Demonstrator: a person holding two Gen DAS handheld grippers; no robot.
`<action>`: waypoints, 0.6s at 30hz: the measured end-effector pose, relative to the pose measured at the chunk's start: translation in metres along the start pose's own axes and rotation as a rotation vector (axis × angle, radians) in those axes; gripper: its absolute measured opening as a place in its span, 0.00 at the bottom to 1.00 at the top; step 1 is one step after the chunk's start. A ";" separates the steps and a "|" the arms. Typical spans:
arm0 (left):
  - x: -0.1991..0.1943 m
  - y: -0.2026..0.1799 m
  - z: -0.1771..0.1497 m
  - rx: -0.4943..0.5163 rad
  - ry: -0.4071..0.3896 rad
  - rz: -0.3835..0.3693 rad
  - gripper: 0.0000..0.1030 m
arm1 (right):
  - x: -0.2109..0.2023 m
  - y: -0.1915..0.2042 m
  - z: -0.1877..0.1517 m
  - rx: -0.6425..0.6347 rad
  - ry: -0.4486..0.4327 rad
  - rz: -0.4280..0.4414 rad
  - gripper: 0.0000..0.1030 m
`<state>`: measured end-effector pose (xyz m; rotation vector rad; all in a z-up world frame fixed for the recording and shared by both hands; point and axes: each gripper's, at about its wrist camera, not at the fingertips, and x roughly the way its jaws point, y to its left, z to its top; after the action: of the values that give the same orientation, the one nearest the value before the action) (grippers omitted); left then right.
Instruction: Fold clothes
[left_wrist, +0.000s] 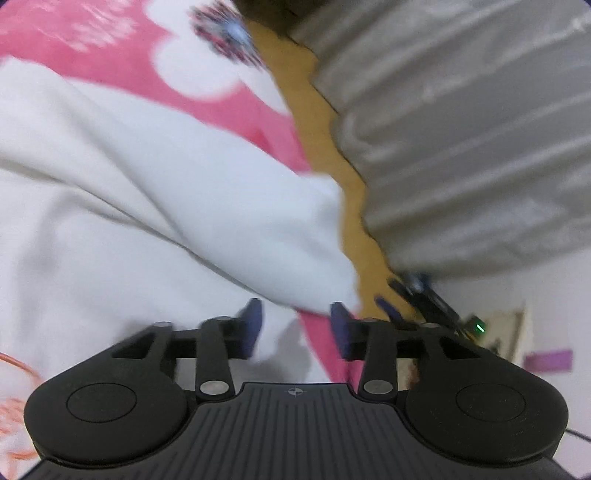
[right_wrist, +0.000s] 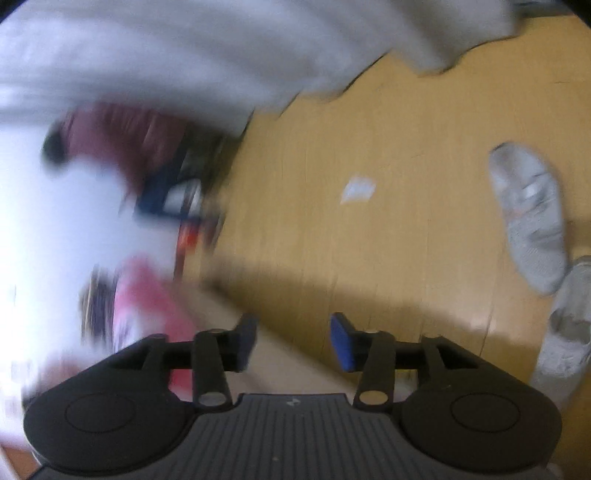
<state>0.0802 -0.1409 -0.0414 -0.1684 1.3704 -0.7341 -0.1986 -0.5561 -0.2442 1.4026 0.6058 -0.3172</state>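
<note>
Left gripper (left_wrist: 295, 326) angled steeply down, jaws apart, nothing between the pads, right gripper (right_wrist: 293, 341) tilted down, jaws wider apart, likewise empty

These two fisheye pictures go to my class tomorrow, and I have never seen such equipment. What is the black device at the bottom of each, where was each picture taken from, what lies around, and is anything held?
Each black device is a hand-held two-finger gripper; a person carries one in each hand. A camera on each looks forward along its fingers.

The left wrist view shows the left gripper, jaws apart with nothing clamped, above a white garment lying on a pink-and-white cover. Beyond are a wooden floor and a grey quilted cover.

The right wrist view shows the right gripper, also open and empty, over the floor, where grey slippers and a scrap of paper lie. Blurred white cloth is at the left.

Nothing is held.
</note>
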 end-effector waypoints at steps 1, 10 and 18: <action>0.003 0.002 0.004 -0.010 -0.012 0.026 0.43 | 0.005 0.012 -0.009 -0.044 0.051 0.027 0.60; 0.018 0.046 0.025 -0.229 -0.154 -0.122 0.40 | 0.026 0.135 -0.070 -0.546 0.248 0.118 0.60; 0.016 0.035 0.084 -0.191 -0.246 -0.176 0.43 | 0.022 0.181 -0.101 -0.836 0.173 0.079 0.60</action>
<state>0.1714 -0.1482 -0.0535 -0.5194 1.1983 -0.7021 -0.1023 -0.4252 -0.1129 0.6432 0.7111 0.1265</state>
